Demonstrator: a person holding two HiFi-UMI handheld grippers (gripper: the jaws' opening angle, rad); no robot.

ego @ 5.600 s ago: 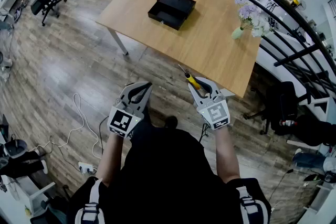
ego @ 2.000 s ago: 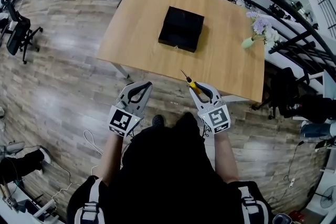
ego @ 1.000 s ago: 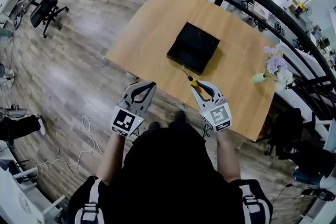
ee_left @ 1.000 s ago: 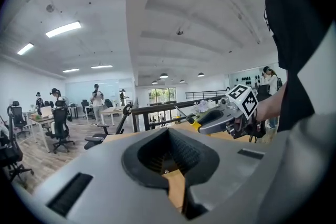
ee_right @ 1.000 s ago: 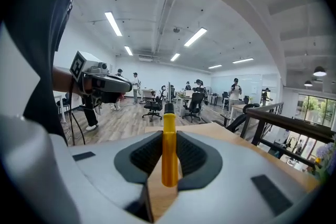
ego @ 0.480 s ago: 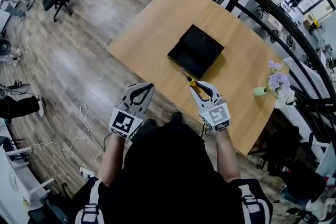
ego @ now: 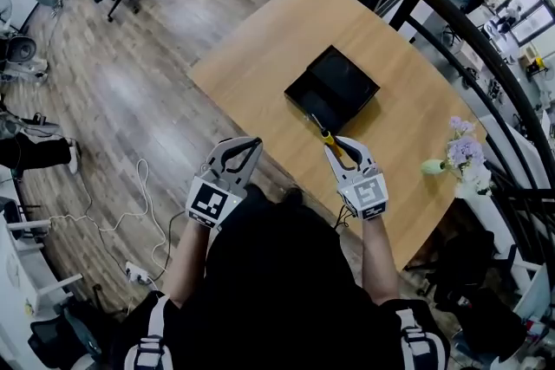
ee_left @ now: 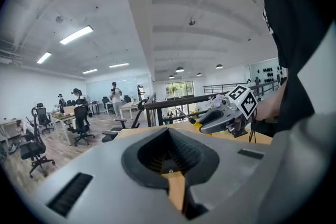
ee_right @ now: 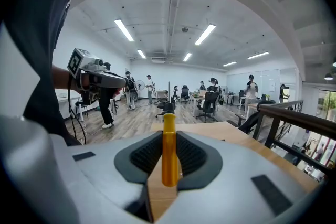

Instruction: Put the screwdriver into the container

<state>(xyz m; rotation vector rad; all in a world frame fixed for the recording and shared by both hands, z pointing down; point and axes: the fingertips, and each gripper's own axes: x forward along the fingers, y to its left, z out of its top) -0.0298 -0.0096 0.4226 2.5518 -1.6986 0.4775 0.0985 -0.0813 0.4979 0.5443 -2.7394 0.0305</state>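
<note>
Right gripper (ego: pixel 336 145) pinches screwdriver (ego: pixel 326 135) near the black box (ego: pixel 332 91); insertion not yet done. Left gripper (ego: pixel 251 143) fingers pressed together, empty.

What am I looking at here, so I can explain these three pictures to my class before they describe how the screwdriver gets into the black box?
There is no robot here. A person holds a two-jaw gripper in each hand. One picture comes from a camera on the person's head, looking steeply down. In it, the left gripper is on the left and the right gripper is on the right. The other two pictures come from cameras riding on the grippers, each looking along its own jaws. On the wooden table stand a black container and a small vase of flowers. The right gripper is closed on the yellow handle of a screwdriver, whose shaft points towards the container. The left gripper is shut and holds nothing.
</note>
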